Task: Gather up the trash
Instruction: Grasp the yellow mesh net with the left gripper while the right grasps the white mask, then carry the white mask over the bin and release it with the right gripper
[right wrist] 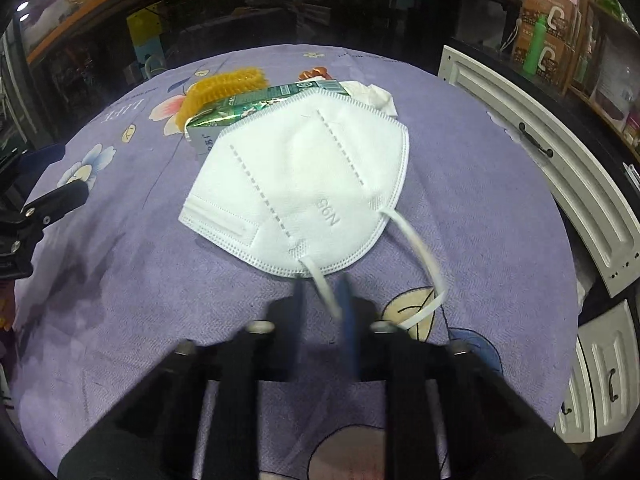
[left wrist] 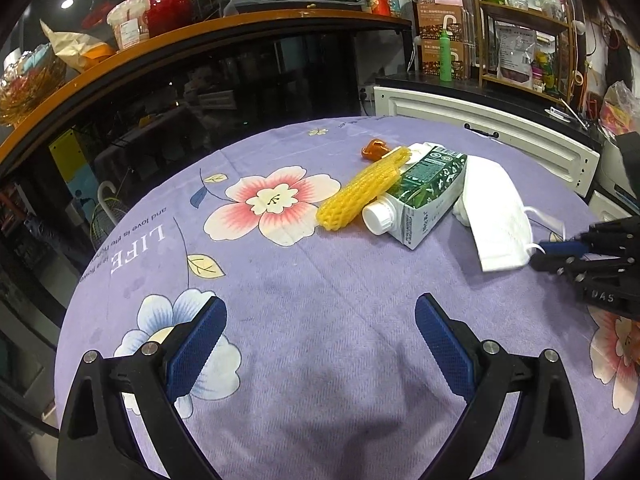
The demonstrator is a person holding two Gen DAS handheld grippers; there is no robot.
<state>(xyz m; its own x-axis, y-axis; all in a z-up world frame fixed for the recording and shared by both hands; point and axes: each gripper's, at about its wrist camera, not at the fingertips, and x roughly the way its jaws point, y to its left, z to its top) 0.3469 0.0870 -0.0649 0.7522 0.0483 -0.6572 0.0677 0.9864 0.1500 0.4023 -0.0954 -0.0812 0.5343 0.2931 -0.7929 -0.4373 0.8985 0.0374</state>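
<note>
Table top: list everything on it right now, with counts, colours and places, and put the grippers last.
Face mask: one, white, right end of the pile, leaning on the carton; one ear loop runs between the right gripper's fingers.
Drink carton: one, green and white with a white cap, lying on its side mid-pile.
Foam fruit net: one, yellow, against the carton's left side.
Wrapper: one, orange, behind the net.
Crumpled tissue: one, white, behind the mask.
Tablecloth: one, purple with flowers, under everything.
Left gripper: black with blue pads, open over bare cloth.
Right gripper: black, blurred, shut on the ear loop.
</note>
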